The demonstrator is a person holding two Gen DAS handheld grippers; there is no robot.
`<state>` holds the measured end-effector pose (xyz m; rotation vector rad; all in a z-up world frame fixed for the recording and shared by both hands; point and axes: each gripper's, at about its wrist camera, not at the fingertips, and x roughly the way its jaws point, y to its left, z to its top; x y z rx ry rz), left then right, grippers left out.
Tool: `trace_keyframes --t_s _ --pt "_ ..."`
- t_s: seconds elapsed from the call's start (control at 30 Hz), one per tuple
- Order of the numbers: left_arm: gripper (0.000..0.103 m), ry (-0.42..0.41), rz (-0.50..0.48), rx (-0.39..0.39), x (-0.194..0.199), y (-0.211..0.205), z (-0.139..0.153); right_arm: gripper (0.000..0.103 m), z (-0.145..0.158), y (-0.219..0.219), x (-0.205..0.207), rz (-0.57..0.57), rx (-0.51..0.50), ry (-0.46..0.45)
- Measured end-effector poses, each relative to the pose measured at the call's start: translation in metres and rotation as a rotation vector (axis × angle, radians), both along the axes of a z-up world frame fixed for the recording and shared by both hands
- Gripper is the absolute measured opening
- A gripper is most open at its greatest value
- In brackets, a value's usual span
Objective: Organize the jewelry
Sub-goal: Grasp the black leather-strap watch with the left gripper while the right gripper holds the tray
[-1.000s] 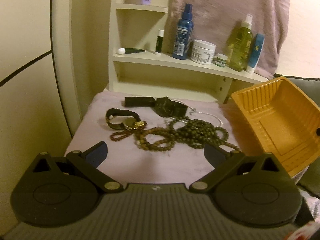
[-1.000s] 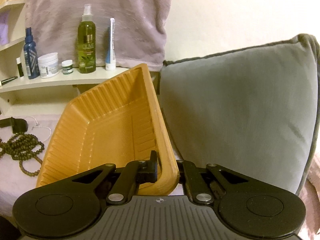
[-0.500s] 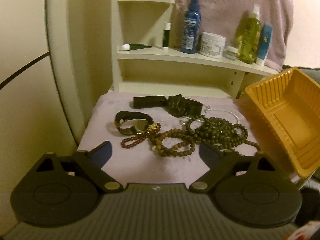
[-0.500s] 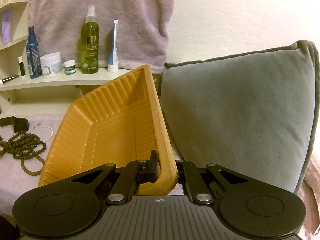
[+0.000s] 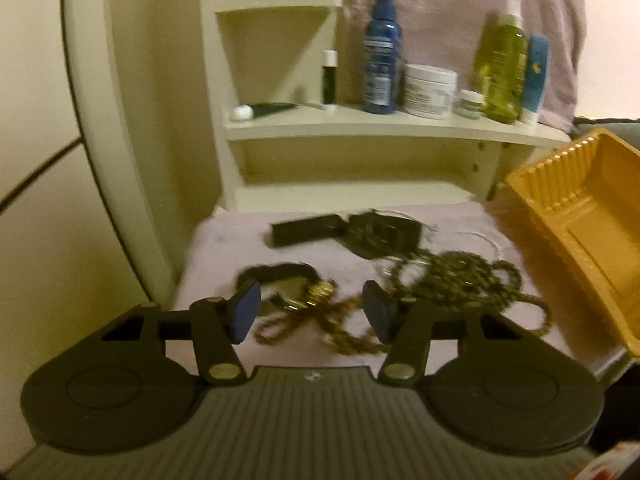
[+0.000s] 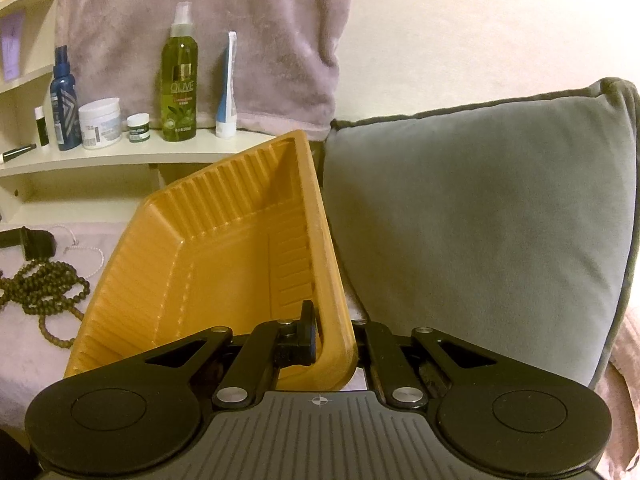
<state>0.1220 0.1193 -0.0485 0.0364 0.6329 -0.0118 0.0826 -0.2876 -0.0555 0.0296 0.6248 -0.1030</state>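
Jewelry lies on a pale lilac cloth point(image 5: 224, 248): a gold watch with a dark strap point(image 5: 304, 286), brown bead strings point(image 5: 344, 324), a heap of dark green beads point(image 5: 464, 280), a black watch point(image 5: 380, 232) and a thin white chain point(image 5: 488, 240). My left gripper point(image 5: 310, 312) is open, its blue pads either side of the gold watch and brown beads, just above them. My right gripper point(image 6: 332, 332) is shut on the rim of the orange tray point(image 6: 208, 264), which it holds tilted; the tray also shows in the left wrist view point(image 5: 580, 224). The tray holds nothing.
A cream shelf point(image 5: 360, 128) behind the cloth carries bottles, jars and tubes, among them a blue bottle point(image 5: 382, 48) and a green olive bottle point(image 6: 179, 76). A grey cushion point(image 6: 480, 220) stands right of the tray. A cream wall panel point(image 5: 132, 160) borders the cloth on the left.
My left gripper has moved forward and down onto the jewelry and its fingers have narrowed around the gold watch and brown beads. The right gripper and tray have barely moved.
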Motion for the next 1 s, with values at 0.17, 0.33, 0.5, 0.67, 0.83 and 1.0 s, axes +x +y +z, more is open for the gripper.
trace_keyframes --t_s 0.17,0.33,0.5,0.67,0.83,1.0 --pt "0.045 -0.006 0.005 0.084 0.013 0.016 -0.001 0.005 -0.002 0.003 0.002 0.007 -0.001 0.008" --pt "0.033 0.044 -0.053 0.133 0.027 0.024 -0.009 0.005 -0.003 0.003 0.004 0.006 -0.005 0.012" --pt "0.024 0.092 -0.133 0.190 0.036 0.021 -0.019 0.005 -0.002 0.004 0.004 0.005 -0.010 0.014" --pt "0.015 0.102 -0.153 0.224 0.037 0.018 -0.018 0.005 -0.002 0.003 0.005 0.008 -0.013 0.014" --pt "0.014 0.109 -0.163 0.212 0.038 0.014 -0.005 0.005 -0.002 0.005 0.005 0.014 -0.025 0.004" --pt "0.013 0.092 -0.158 0.180 0.041 0.013 0.010 0.005 -0.002 0.004 0.006 0.018 -0.026 -0.003"
